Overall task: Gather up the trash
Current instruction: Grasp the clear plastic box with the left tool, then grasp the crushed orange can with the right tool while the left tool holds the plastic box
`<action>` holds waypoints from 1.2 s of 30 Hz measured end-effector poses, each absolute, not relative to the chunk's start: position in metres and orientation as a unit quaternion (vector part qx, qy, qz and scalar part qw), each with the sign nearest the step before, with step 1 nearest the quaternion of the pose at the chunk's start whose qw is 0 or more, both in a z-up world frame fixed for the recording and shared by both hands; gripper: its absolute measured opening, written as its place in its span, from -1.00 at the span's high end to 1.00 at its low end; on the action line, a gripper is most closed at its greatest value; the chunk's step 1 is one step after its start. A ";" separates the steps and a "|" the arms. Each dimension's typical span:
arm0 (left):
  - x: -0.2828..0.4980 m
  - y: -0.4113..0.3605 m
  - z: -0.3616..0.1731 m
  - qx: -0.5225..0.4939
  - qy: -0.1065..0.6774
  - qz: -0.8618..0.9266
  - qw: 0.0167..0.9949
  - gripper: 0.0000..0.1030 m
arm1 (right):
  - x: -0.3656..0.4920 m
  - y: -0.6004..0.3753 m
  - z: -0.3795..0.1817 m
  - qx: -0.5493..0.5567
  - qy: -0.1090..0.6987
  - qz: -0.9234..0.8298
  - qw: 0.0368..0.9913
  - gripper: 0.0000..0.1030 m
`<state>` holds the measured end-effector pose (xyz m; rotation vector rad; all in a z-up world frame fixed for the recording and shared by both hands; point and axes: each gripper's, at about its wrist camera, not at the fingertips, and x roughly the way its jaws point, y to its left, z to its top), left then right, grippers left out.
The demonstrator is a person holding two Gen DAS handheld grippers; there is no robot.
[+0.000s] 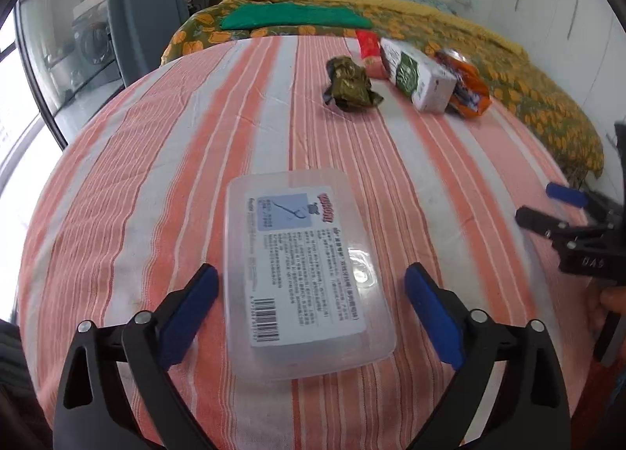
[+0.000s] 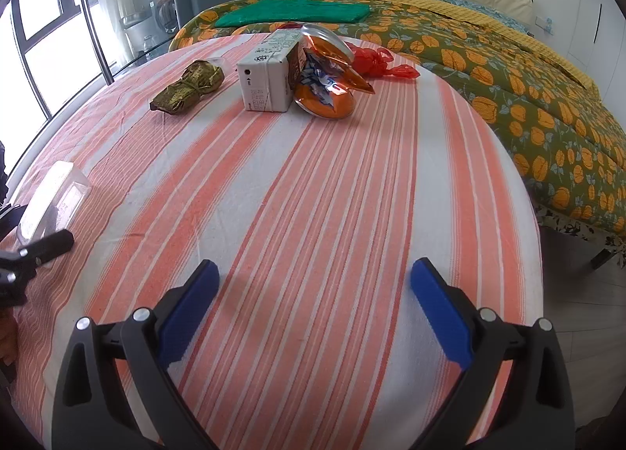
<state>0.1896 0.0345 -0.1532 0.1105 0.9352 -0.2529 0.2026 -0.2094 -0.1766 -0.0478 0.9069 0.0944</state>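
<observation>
My left hand-held gripper (image 1: pixel 311 293) is spread level around the clear box (image 1: pixel 305 278), not touching. My right hand-held gripper (image 2: pixel 313 295) hovers spread over the striped surface (image 2: pixel 313 184); trash, including a carton (image 2: pixel 268 74), lies at twelve o'clock.

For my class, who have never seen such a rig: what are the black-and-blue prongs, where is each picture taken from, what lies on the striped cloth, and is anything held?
A person holds two hand tools, each a two-finger gripper with a camera looking along its fingers. One picture comes from the left gripper, one from the right gripper. Both are open and hold nothing. On the striped cloth lie a clear plastic box between the left gripper's fingers, a crumpled green wrapper, a white carton, an orange snack bag and a red plastic bag.
</observation>
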 end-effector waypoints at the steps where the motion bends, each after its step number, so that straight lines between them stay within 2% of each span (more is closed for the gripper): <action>1: 0.189 0.031 -0.155 0.066 0.450 -0.115 0.883 -0.87 | 0.203 -0.209 -0.177 -0.023 0.438 0.046 0.898 -0.86; 6: 0.189 0.033 -0.155 0.063 0.453 -0.111 0.883 -0.90 | 0.202 -0.213 -0.176 -0.014 0.438 0.050 0.898 -0.86; 13: 0.189 0.033 -0.155 0.062 0.453 -0.110 0.883 -0.91 | 0.226 -0.268 -0.161 0.098 0.436 0.021 0.894 -0.85; 18: 0.190 0.033 -0.155 0.062 0.453 -0.111 0.883 -0.91 | 0.272 -0.240 -0.149 -0.009 0.437 0.056 0.897 -0.83; 22: 0.190 0.033 -0.155 0.062 0.453 -0.111 0.883 -0.91 | 0.307 -0.221 -0.143 -0.063 0.420 0.048 0.904 -0.67; 24: 0.190 0.034 -0.155 0.062 0.453 -0.111 0.883 -0.91 | 0.324 -0.222 -0.144 -0.053 0.420 0.045 0.905 -0.60; 26: 0.190 0.034 -0.155 0.062 0.453 -0.111 0.883 -0.91 | 0.333 -0.222 -0.144 -0.044 0.415 0.054 0.907 -0.26; 27: 0.190 0.034 -0.155 0.062 0.453 -0.111 0.883 -0.91 | 0.335 -0.222 -0.145 -0.042 0.417 0.061 0.906 0.09; 28: 0.190 0.033 -0.155 0.062 0.453 -0.111 0.883 -0.91 | 0.336 -0.223 -0.147 -0.038 0.424 0.067 0.902 0.23; 36: 0.190 0.033 -0.155 0.062 0.453 -0.111 0.883 -0.91 | 0.267 -0.219 -0.142 -0.028 0.415 0.112 0.902 0.31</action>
